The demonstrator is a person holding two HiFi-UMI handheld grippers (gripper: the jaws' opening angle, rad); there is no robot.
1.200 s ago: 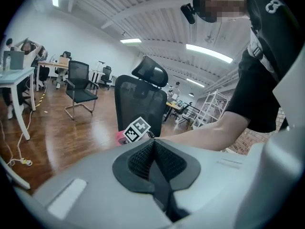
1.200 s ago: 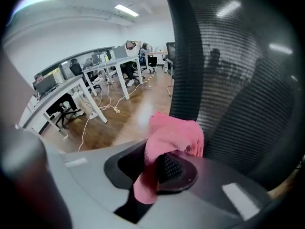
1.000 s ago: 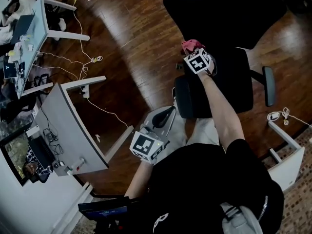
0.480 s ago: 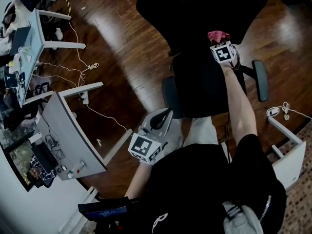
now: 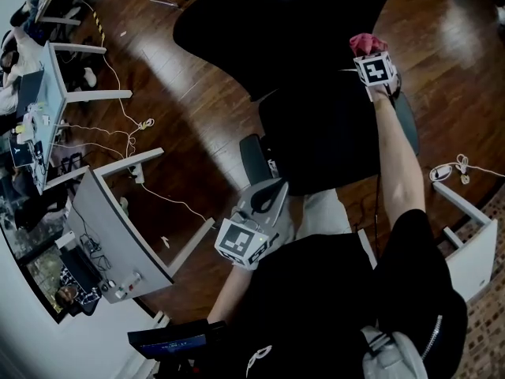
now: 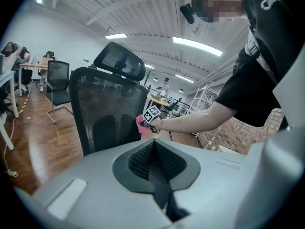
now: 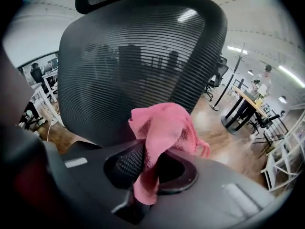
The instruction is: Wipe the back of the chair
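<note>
A black mesh office chair stands in front of me; its back [image 5: 276,22] fills the top of the head view and its seat [image 5: 331,140] lies below that. My right gripper [image 5: 369,54] is shut on a pink cloth [image 5: 362,42], held at the right side of the chair back. In the right gripper view the pink cloth [image 7: 164,125] bunches out of the jaws just in front of the mesh back [image 7: 143,56]. My left gripper [image 5: 267,197] hangs low by my body, shut on nothing. Its own view shows the chair back [image 6: 107,111], headrest [image 6: 120,61] and cloth [image 6: 142,124].
Wooden floor all round. A grey desk [image 5: 118,227] stands at the left with cables [image 5: 142,125] trailing over the floor. A white table leg frame [image 5: 465,243] is at the right. The chair's left armrest [image 5: 252,155] juts toward me. More desks and chairs [image 6: 57,80] stand far off.
My right gripper has carried the pink cloth rightward and farther away across the chair back, from its left side to its right. The left gripper has hardly moved.
</note>
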